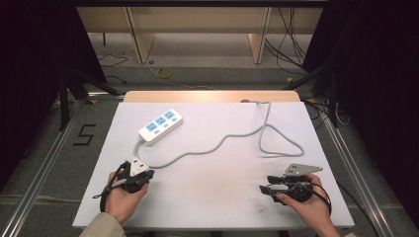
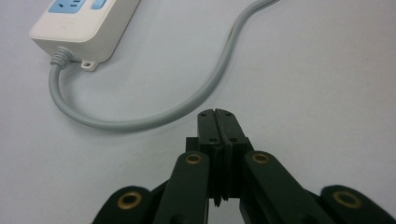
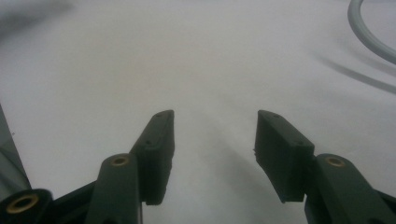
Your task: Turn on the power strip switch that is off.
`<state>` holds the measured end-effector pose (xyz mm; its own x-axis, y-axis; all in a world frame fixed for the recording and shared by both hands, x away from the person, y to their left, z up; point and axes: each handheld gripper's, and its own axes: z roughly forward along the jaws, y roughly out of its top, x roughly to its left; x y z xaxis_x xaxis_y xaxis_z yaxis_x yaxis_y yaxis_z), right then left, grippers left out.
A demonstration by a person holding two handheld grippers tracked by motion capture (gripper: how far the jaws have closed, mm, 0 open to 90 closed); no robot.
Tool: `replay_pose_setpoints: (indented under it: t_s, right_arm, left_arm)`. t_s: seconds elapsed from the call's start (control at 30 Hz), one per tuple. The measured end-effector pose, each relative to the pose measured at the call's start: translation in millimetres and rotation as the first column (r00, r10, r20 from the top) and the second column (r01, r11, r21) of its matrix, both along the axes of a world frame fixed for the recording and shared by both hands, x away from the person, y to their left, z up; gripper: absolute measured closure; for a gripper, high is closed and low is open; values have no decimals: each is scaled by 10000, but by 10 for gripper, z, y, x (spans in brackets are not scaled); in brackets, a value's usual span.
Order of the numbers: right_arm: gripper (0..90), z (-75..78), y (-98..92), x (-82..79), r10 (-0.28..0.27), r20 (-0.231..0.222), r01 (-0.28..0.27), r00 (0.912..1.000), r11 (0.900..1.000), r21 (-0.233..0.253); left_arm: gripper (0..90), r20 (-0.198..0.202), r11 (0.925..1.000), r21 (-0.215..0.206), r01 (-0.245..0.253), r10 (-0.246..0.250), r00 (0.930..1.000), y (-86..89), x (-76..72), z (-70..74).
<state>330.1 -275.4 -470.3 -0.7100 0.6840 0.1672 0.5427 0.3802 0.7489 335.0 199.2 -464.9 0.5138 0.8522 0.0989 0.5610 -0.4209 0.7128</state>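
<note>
A white power strip [image 1: 160, 126] with blue sockets lies on the white table top [image 1: 212, 197], left of centre and toward the back. Its grey cable [image 1: 217, 144] snakes right across the table and loops near the right side. In the left gripper view the strip's end [image 2: 79, 28] and its cable [image 2: 140, 122] lie just ahead of my left gripper [image 2: 218, 113], which is shut with nothing between its jaws. The left gripper [image 1: 140, 163] rests at the near left, close to the cable. My right gripper [image 3: 214, 122] stands open over bare table; it sits at the near right [image 1: 267, 184].
The table's wooden back edge [image 1: 207, 96] meets a floor strewn with cables. A cable loop [image 1: 276, 143] lies just beyond the right gripper. Metal rails [image 1: 44, 163] run along both sides of the table. Dark stands and a wooden desk stand behind.
</note>
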Motion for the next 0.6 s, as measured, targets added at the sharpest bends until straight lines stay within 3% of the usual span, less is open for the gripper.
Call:
replay_pose_setpoints:
  t_s: [0.17,0.6]
  right_arm:
    - [485,-6,10,6,23,4,-23,10000,10000,-26]
    - [485,-12,13,6,16,-13,-16,10000,10000,-28]
  left_arm:
    - [896,-102,9999,-148,-66,65,9999,2,16,11]
    - [896,-313,9997,82,-213,216,9993,1,155,63]
